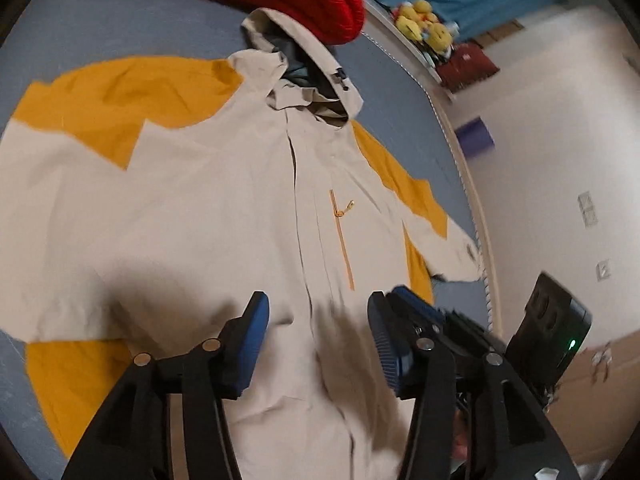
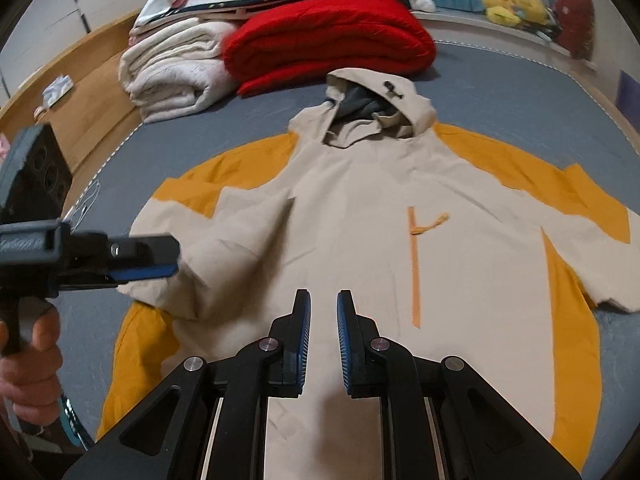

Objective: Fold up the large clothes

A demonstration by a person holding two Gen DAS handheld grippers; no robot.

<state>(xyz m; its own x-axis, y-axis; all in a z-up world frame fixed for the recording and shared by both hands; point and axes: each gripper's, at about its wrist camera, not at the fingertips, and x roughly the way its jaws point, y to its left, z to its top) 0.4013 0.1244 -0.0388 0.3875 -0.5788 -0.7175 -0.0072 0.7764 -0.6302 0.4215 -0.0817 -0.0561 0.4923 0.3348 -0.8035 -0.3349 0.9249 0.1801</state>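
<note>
A large beige and yellow hooded jacket (image 2: 360, 208) lies flat, front up, on a grey-blue bed (image 2: 500, 92), hood at the far end. It also shows in the left wrist view (image 1: 200, 208). My left gripper (image 1: 316, 332) is open and empty, hovering over the jacket's lower front. In the right wrist view it (image 2: 160, 268) sits by the jacket's left sleeve cuff. My right gripper (image 2: 323, 332) hovers over the lower middle of the jacket, jaws a little apart, holding nothing. It also shows at the right in the left wrist view (image 1: 416, 304).
A folded red blanket (image 2: 332, 32) and a pile of white bedding (image 2: 180, 68) lie beyond the hood. Yellow plush toys (image 2: 512, 4) sit on a ledge at the back right. A wooden bed frame (image 2: 92, 96) runs along the left. A white wall (image 1: 560, 140) stands right of the bed.
</note>
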